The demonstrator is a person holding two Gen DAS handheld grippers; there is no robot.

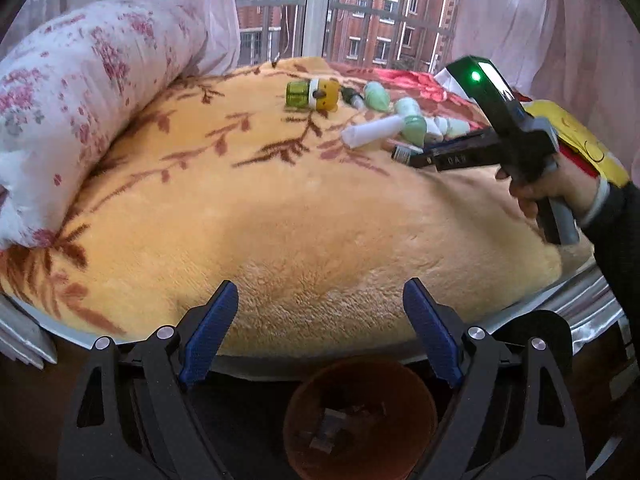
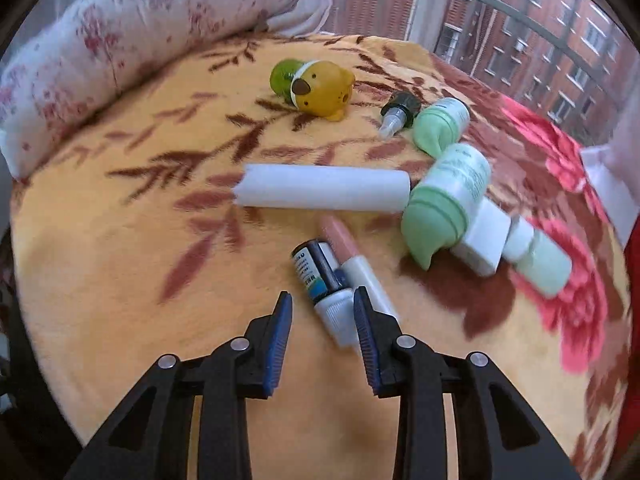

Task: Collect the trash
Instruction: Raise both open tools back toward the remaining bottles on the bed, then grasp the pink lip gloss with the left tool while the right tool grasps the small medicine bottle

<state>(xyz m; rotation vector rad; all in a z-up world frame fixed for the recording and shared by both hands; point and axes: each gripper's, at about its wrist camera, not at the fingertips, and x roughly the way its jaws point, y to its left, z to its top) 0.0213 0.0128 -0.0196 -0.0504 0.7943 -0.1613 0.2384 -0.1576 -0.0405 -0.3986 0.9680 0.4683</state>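
Trash lies on a yellow blanket (image 2: 120, 260): a white foam tube (image 2: 324, 190), two green-capped bottles (image 2: 444, 204), a pink lipstick (image 2: 352, 248), a black dropper cap (image 2: 398, 114) and a yellow bear-shaped bottle (image 2: 316, 86). A small dark blue bottle (image 2: 316, 268) with a white cap points at my right gripper (image 2: 323, 293). Its cap lies between the open fingers, against the right one and clear of the left. My left gripper (image 1: 320, 292) is open and holds nothing. It hangs over a brown bin (image 1: 304, 396) with scraps inside, at the bed's near edge. A hand holds the right gripper (image 1: 424, 158) at the pile.
A rolled floral quilt (image 1: 80, 100) lines the bed's left side. A window (image 1: 348, 8) with pink curtains stands behind the bed. A red flowered cover (image 2: 568, 240) and a yellow cushion (image 1: 580, 140) lie to the right. The bed's metal edge (image 1: 560, 300) runs along the front.
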